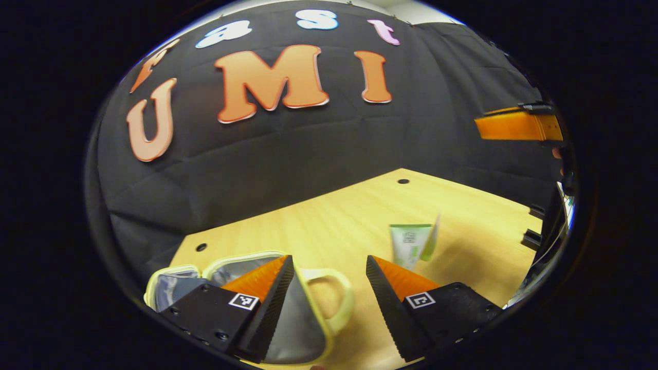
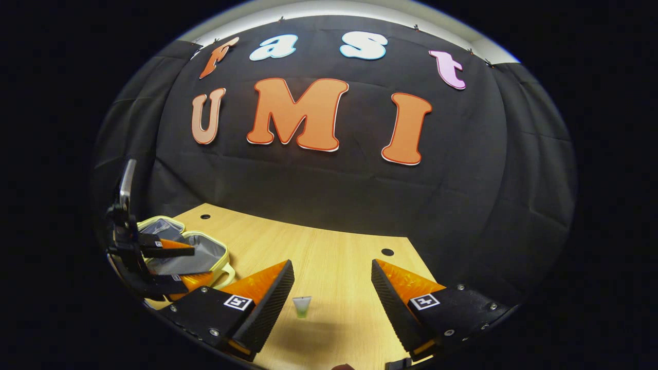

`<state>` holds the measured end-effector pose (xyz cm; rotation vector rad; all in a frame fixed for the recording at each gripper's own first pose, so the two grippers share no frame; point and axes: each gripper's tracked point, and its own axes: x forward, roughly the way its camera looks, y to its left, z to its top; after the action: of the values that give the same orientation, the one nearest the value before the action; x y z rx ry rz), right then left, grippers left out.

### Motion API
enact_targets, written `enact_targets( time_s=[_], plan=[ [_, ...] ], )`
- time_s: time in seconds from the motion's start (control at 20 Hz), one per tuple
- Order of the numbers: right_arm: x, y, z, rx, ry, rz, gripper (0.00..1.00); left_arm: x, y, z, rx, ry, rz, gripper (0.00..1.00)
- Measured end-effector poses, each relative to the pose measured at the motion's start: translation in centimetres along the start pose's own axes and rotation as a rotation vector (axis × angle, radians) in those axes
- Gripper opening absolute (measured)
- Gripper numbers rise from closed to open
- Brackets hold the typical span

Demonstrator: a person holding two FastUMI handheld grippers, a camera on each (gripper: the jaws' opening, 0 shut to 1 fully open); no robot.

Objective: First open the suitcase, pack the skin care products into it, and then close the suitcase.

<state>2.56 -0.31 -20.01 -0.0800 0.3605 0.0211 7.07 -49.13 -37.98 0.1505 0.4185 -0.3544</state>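
A small cream-rimmed suitcase [image 1: 241,264] lies open on the wooden table at the lower left, showing its grey lining. Its looped handle [image 1: 336,298] sits between the fingers of my left gripper [image 1: 329,262], which is open and holds nothing. A white and green skin care tube [image 1: 411,244] stands upright on the table just beyond its right finger. In the right gripper view the same tube [image 2: 302,307] stands between the spread fingers of my open right gripper [image 2: 331,264], untouched. There my left gripper [image 2: 198,264] hovers over the suitcase [image 2: 205,246] at the far left.
The light wooden table [image 1: 334,221] has small round holes [image 1: 403,181] near its back edge and ends at the black cloth wall. One finger [image 1: 514,126] of the right gripper hangs high at the right edge of the left gripper view.
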Motion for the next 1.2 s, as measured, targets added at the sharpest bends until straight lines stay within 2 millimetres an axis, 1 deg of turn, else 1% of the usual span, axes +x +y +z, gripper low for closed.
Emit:
enact_targets(
  time_s=[0.05,0.2,0.3,0.5,0.6,0.7,0.75,0.8,0.85,0.9,0.95,1.0,1.05,1.1,1.15,1.2],
  plan=[
    [-0.2,-0.4,0.0,0.0,-0.001,-0.003,0.95,0.5,-1.2,-0.3,0.015,0.003,-0.027,0.89],
    [-0.8,-1.8,-0.2,-0.001,0.002,-0.027,0.96,2.1,-5.0,-1.1,0.029,0.023,-0.095,0.89],
    [-1.1,-2.6,-0.3,0.005,0.006,-0.046,0.95,3.5,-6.8,-1.7,0.035,0.045,-0.126,0.89],
    [-2.2,-3.9,-0.5,0.005,0.01,-0.088,0.96,5.9,-9.3,-3.6,0.013,0.093,-0.174,0.89],
    [-2.7,-4.5,-0.7,0.006,0.018,-0.109,0.96,7.3,-10.0,-4.5,0.004,0.115,-0.18,0.89],
    [-3.3,-5.0,-1.1,0.013,0.027,-0.127,0.96,8.3,-10.5,-5.3,-0.003,0.138,-0.19,0.89],
    [-3.5,-5.2,-1.3,0.017,0.032,-0.135,0.96,8.7,-10.9,-5.8,-0.006,0.15,-0.2,0.85],
    [-3.7,-5.4,-1.4,0.02,0.036,-0.143,0.96,9.2,-11.3,-6.3,-0.01,0.162,-0.211,0.89],
    [-3.8,-5.5,-1.6,0.023,0.039,-0.147,0.96,9.8,-11.5,-6.7,-0.01,0.172,-0.212,0.85],
    [-3.9,-5.6,-1.6,0.022,0.042,-0.152,0.96,10.1,-11.8,-7.3,-0.014,0.187,-0.223,0.83],
    [-4.0,-5.6,-1.7,0.021,0.046,-0.155,0.96,10.5,-11.7,-7.5,-0.017,0.193,-0.211,0.77],
    [-4.0,-5.6,-1.7,0.021,0.05,-0.157,0.95,9.7,-11.5,-7.4,-0.021,0.19,-0.205,0.65],
    [-4.0,-5.6,-1.8,0.021,0.054,-0.159,0.96,10.9,-11.8,-7.7,-0.024,0.192,-0.213,0.54],
    [-4.1,-5.7,-2.0,0.022,0.059,-0.159,0.96,10.7,-11.7,-7.6,-0.027,0.19,-0.22,0.55],
    [-4.1,-5.7,-2.3,0.023,0.062,-0.159,0.96,10.5,-11.8,-7.4,-0.025,0.192,-0.227,0.51],
    [-4.1,-5.7,-2.7,0.024,0.068,-0.157,0.96,10.6,-11.7,-7.5,-0.028,0.196,-0.231,0.51]
  ],
)
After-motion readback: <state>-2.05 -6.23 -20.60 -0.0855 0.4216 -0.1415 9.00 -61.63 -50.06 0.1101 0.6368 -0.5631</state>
